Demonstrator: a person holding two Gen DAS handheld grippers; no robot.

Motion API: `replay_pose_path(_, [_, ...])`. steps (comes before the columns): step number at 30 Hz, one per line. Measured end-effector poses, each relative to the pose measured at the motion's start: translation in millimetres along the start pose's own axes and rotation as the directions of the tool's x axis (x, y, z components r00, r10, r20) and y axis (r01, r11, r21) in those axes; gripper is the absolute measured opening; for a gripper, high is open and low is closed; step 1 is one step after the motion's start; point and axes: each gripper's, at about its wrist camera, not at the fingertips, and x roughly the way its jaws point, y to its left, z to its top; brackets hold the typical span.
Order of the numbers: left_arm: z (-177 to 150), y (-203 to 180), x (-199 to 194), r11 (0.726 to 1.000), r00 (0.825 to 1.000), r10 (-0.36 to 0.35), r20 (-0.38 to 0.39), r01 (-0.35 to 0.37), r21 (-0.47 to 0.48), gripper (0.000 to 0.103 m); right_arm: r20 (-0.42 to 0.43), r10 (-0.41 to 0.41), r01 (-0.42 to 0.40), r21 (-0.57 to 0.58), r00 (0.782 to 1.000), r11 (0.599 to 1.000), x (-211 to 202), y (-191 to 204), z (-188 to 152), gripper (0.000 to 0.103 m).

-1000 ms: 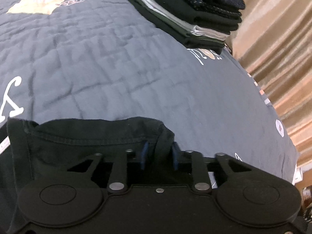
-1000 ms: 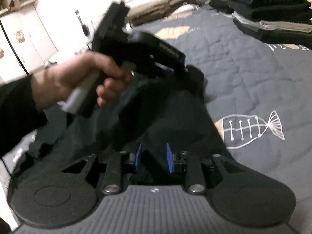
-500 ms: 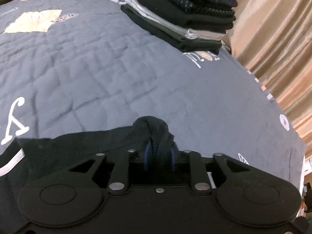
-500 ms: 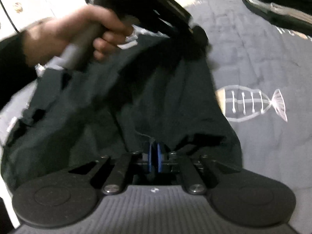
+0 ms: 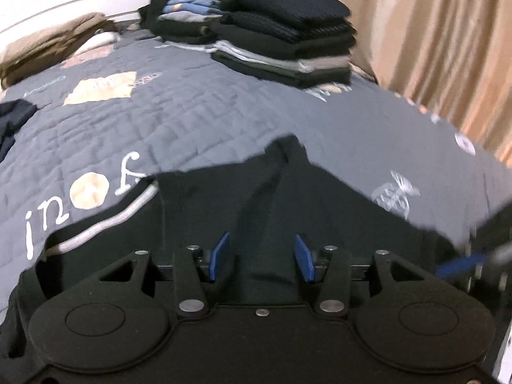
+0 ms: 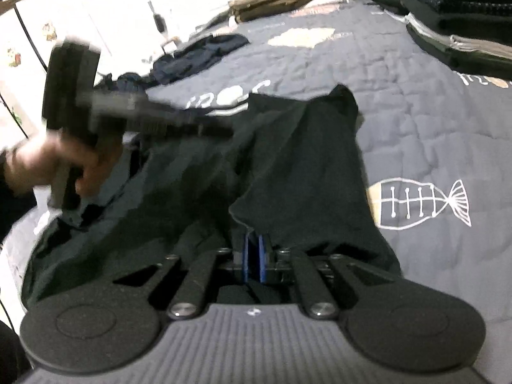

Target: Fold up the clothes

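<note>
Black cloth, soft and limp, is sprawling across the grey quilt point(image 5: 198, 121) at the near edge of the bed: the dark garment point(image 6: 288, 166) is lying half spread, one corner peaking up toward the middle and a pale stripe running along its left hem. The right gripper point(image 6: 253, 254) is pinching a fold of it, blue pads pressed almost together with fabric bunched between them. The left gripper point(image 5: 262, 256) is hovering over the cloth with its fingers standing wide apart, gripping nothing that I can see; from the other side it is blurring in the person's hand point(image 6: 64, 166).

To my eye this is light stuff that is going to sag and crease wherever it is not supported, so a single pinch is only dragging it into a rope. Hems and corners are looking like the sensible places to grip, one each side, keeping the edge taut. A stack of folded clothes point(image 5: 288, 41) is sitting at the far end.
</note>
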Motion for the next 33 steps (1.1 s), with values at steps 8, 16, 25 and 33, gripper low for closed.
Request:
replay_pose_path(8, [-16.8, -1.3, 26.7, 0.999, 0.998, -0.020, -0.056, 0.017, -0.042, 0.036, 0.011, -0.017, 0.018, -0.033, 1.000, 0.999, 3.4, -0.2, -0.6, 0.006])
replay_pose_path(16, [-13.9, 52.1, 9.2, 0.959, 0.999, -0.023, 0.047, 0.035, -0.283, 0.005, -0.024, -0.013, 0.009, -0.161, 1.000, 0.987, 10.5, 9.4, -10.2, 0.002])
replay_pose_path(25, [-17.8, 45.5, 5.2, 0.964, 1.000, 0.013, -0.008, -0.014, -0.265, 0.041, -0.120, -0.059, 0.038, -0.167, 0.991, 0.985, 24.1, 3.5, -19.4, 0.003])
replay_pose_path(33, [-19.7, -5.6, -30.0, 0.995, 0.998, -0.033, 0.056, 0.038, -0.094, 0.048, 0.049, -0.120, 0.125, -0.139, 0.992, 0.982, -23.0, -15.0, -5.5, 0.006])
